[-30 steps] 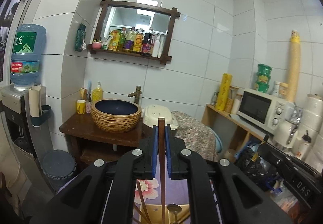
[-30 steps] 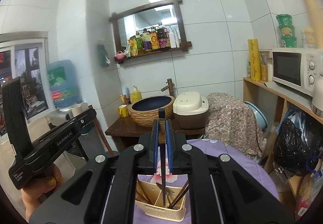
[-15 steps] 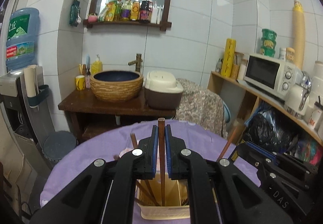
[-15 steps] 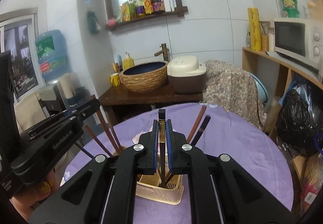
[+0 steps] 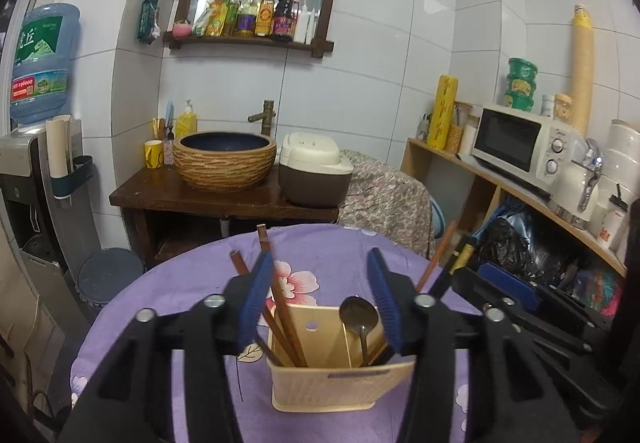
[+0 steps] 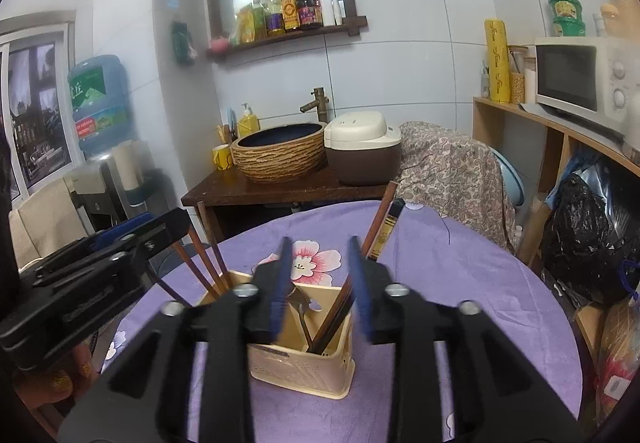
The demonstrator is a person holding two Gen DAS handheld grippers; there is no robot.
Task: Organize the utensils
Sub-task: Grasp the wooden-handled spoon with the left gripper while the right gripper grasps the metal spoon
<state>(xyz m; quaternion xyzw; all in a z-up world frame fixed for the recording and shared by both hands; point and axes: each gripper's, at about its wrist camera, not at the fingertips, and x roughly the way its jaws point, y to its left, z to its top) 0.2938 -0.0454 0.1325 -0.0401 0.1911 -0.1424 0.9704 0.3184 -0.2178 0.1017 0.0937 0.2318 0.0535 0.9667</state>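
Note:
A beige utensil holder (image 5: 340, 383) stands on the purple flowered tablecloth (image 5: 332, 255). Brown chopsticks (image 5: 276, 291) lean in its left compartment, a metal spoon (image 5: 359, 317) stands in the middle, and more chopsticks (image 5: 436, 263) lean out to the right. My left gripper (image 5: 320, 283) is open and empty just above the holder. In the right wrist view the holder (image 6: 304, 363) shows the same chopsticks (image 6: 204, 255) on the left and a brown and a black one (image 6: 384, 227) on the right. My right gripper (image 6: 318, 267) is open and empty above it.
Behind the round table stand a dark wooden stand with a woven basin (image 5: 226, 159) and a rice cooker (image 5: 314, 171). A shelf with a microwave (image 5: 524, 147) is at the right, a water dispenser (image 5: 36, 131) at the left. A black bag (image 6: 588, 239) lies at the right.
Both grippers have come down over the holder and opened. The chopstick each one held now stands in the holder.

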